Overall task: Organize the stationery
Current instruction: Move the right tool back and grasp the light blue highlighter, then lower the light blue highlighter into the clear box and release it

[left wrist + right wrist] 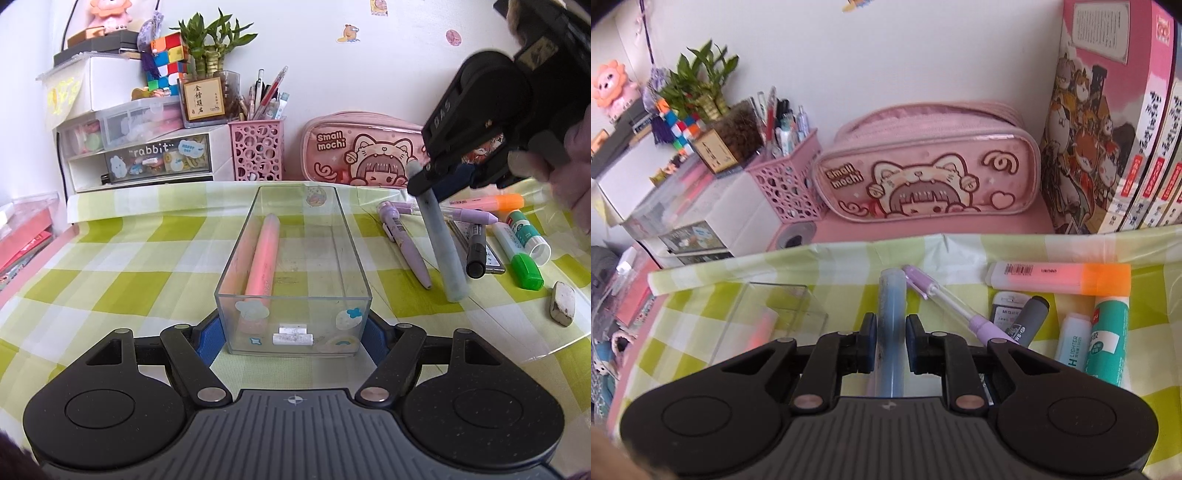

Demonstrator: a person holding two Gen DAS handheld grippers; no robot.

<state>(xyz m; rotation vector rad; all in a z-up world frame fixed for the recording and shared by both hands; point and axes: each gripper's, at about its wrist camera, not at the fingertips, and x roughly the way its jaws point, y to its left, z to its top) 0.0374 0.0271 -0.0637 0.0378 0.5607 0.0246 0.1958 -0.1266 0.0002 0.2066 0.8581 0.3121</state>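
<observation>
Stationery lies scattered on a green-checked tablecloth (pixel 110 258): a blue-grey pen (pixel 439 240) is clamped between the pads of the right gripper (pixel 891 328), its lower tip at the cloth. Beside it lie a lilac pen (pixel 406 240), black marker (pixel 476 254), orange highlighter (pixel 1060 277), glue stick (pixel 528 236) and eraser (pixel 563 302). The left gripper (pixel 293 332) clasps the near end of a clear box (pixel 351 258) holding a pink pen (pixel 262 254).
</observation>
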